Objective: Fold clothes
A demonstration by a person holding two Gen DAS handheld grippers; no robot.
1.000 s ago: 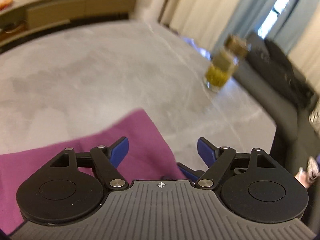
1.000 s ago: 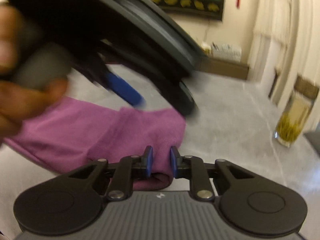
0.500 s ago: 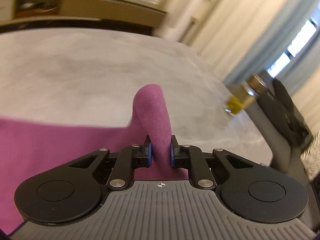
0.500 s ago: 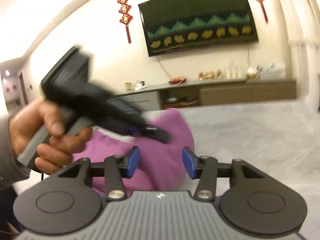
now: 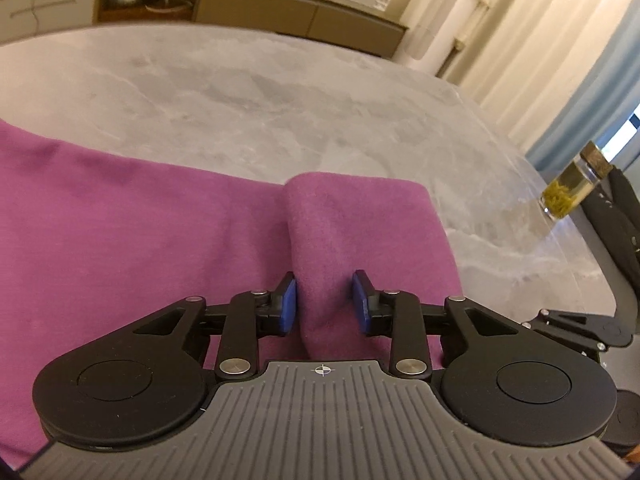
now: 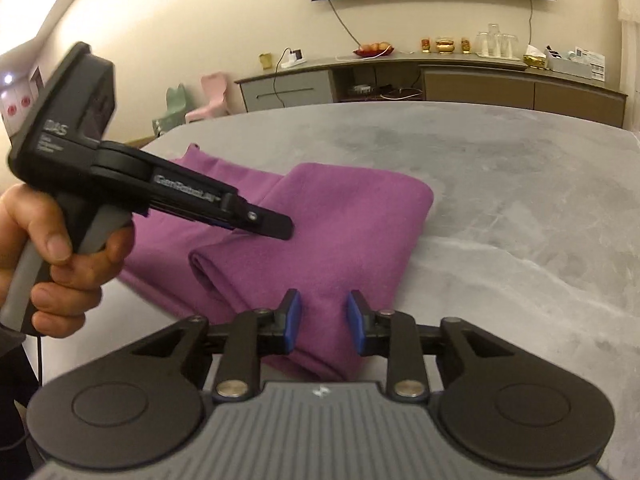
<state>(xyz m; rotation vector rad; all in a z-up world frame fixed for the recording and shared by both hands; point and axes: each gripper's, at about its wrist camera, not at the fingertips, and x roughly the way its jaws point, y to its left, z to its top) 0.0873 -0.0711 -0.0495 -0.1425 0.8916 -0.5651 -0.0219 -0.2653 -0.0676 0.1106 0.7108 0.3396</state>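
A soft, fuzzy purple garment [image 6: 340,216] lies folded on the grey marbled tabletop [image 6: 520,200], its long axis running from the glass jar [image 5: 570,188] side leftward. Both the left hand-held gripper [image 5: 324,306] and right hand-held gripper [image 6: 323,322] are spread, straddling the fold without pinching.

- Warm, yellowish indoor light; moderately bright, even.
- Daylight sliver at window [image 5: 632,126], left wrist view, far right.
- Soft sheen on the grey table [image 5: 520,216] near the window side.
- Shadows faint, diffuse.
- Strong fisheye bending: cabinet [image 6: 480,80] curves; corners darken.
- Hand [image 6: 52,248] and edges slightly blurred; centre sharp.
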